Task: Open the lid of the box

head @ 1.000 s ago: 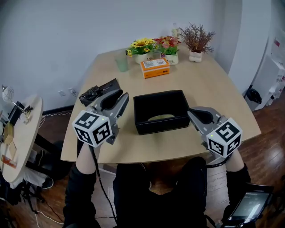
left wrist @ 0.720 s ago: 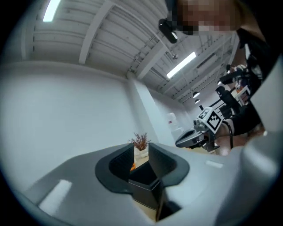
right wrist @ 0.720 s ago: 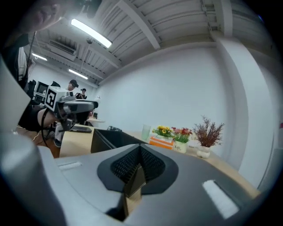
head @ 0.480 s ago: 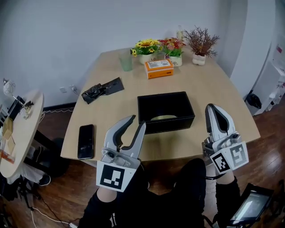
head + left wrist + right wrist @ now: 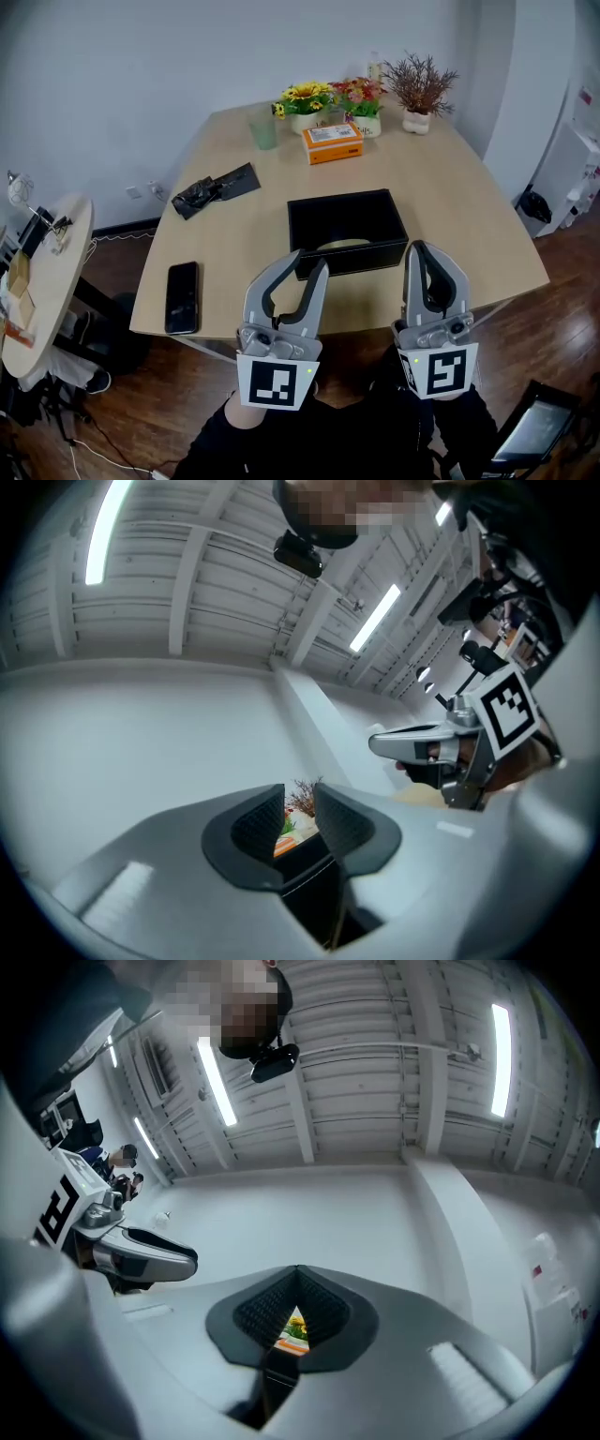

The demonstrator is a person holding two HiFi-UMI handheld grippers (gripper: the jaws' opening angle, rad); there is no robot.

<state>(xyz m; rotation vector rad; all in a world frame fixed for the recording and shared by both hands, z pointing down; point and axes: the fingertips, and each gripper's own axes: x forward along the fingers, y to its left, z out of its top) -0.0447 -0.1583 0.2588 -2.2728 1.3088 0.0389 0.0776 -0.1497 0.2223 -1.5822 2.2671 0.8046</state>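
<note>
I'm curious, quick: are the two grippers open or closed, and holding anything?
Left gripper: open, holding nothing.
Right gripper: closed, holding nothing.

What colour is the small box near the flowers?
The small box is orange, clearest in the head view.

Black box [image 5: 352, 255], tan table [image 5: 450, 187], orange carton [image 5: 328, 142], black phone [image 5: 181, 296]

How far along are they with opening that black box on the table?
It looks done: the black rectangular box on the light wooden table stands open-topped, no lid on it. Nothing is in hand: the left gripper has its fingers apart and empty, the right gripper has them shut on nothing, both hovering by the table's near edge. Nothing seems left; I cannot spot the lid.
</note>
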